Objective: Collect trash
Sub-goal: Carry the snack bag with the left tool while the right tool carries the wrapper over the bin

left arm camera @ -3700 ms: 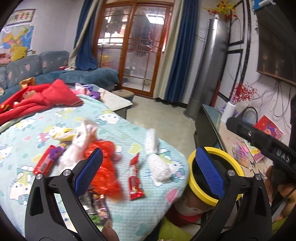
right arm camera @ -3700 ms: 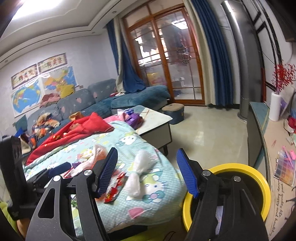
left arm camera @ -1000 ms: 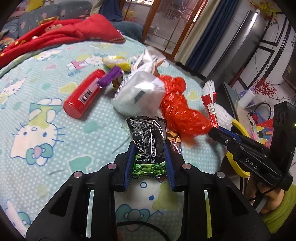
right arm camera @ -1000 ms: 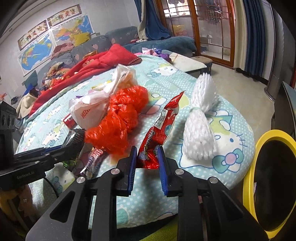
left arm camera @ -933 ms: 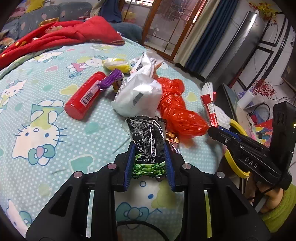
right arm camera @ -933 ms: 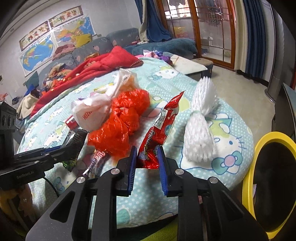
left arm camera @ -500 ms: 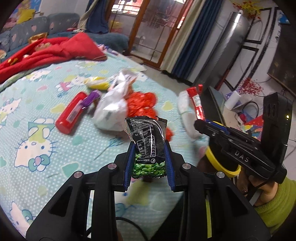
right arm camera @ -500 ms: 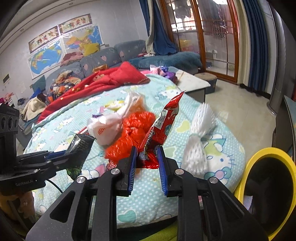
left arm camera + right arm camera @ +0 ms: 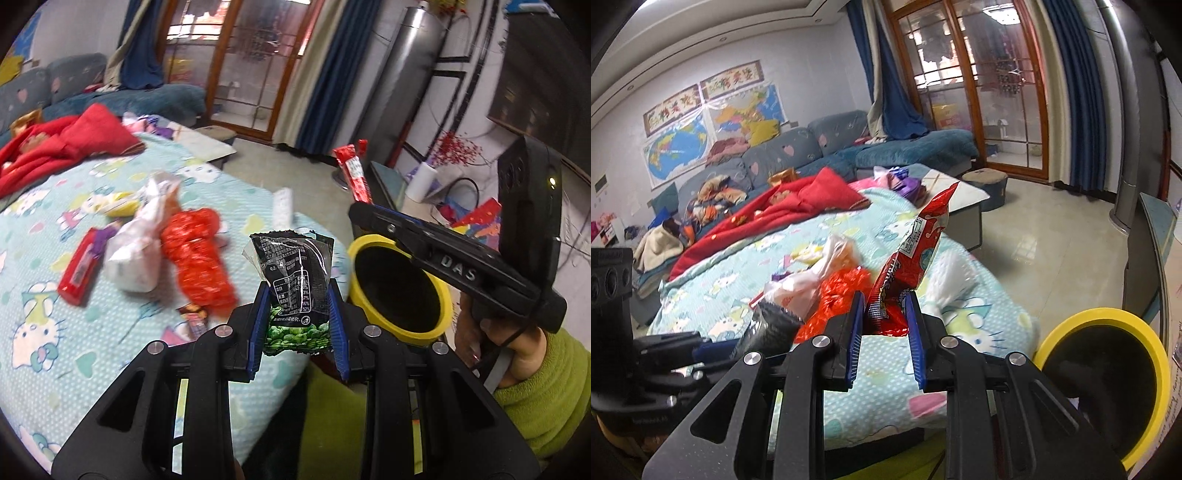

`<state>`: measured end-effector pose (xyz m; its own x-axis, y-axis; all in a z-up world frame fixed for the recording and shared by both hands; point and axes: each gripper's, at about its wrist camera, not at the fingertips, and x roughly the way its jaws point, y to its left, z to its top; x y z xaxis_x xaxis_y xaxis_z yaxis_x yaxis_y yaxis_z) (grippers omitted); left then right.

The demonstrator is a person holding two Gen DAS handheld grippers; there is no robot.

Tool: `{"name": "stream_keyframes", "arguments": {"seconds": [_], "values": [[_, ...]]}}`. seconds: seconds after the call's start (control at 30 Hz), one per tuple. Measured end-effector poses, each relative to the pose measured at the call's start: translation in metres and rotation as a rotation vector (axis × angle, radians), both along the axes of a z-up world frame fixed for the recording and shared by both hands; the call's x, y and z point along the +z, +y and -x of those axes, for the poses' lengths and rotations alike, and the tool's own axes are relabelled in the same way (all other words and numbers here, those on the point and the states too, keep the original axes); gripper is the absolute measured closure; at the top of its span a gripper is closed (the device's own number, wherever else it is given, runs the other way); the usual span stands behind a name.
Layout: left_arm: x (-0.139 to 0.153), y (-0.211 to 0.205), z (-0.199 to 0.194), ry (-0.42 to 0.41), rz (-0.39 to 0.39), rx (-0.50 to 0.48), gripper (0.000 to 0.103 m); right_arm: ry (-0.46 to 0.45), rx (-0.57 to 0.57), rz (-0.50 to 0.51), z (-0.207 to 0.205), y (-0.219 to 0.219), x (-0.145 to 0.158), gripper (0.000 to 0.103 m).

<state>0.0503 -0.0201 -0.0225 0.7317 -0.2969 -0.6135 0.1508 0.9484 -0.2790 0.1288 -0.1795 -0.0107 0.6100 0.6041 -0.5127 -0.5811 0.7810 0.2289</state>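
Black-and-green snack packet (image 9: 295,291) is being clamped by the left gripper (image 9: 298,328); a red wrapper (image 9: 908,266) is being pinched by the right gripper (image 9: 884,328), its bottom edge hidden between the pads. The yellow-rimmed bin (image 9: 1108,376) is being cut off by the right-wrist view's edge.

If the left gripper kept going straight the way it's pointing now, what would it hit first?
Probably the tablecloth edge near the yellow bin; depth is unclear. The left gripper is gripping the black snack packet.

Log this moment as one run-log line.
left gripper: shut on black-green snack packet | right gripper: shut on red wrapper | yellow-rimmed bin: not yet reached
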Motion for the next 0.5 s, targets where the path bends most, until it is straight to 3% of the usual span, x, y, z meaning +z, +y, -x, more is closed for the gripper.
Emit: {"name": "stream_keyframes", "arguments": {"seconds": [0.5], "values": [[0.000, -0.062, -0.020, -0.014, -0.061, -0.160, 0.080, 0.013, -0.180, -0.056, -0.013, -0.067, 0.006, 0.081]]}}
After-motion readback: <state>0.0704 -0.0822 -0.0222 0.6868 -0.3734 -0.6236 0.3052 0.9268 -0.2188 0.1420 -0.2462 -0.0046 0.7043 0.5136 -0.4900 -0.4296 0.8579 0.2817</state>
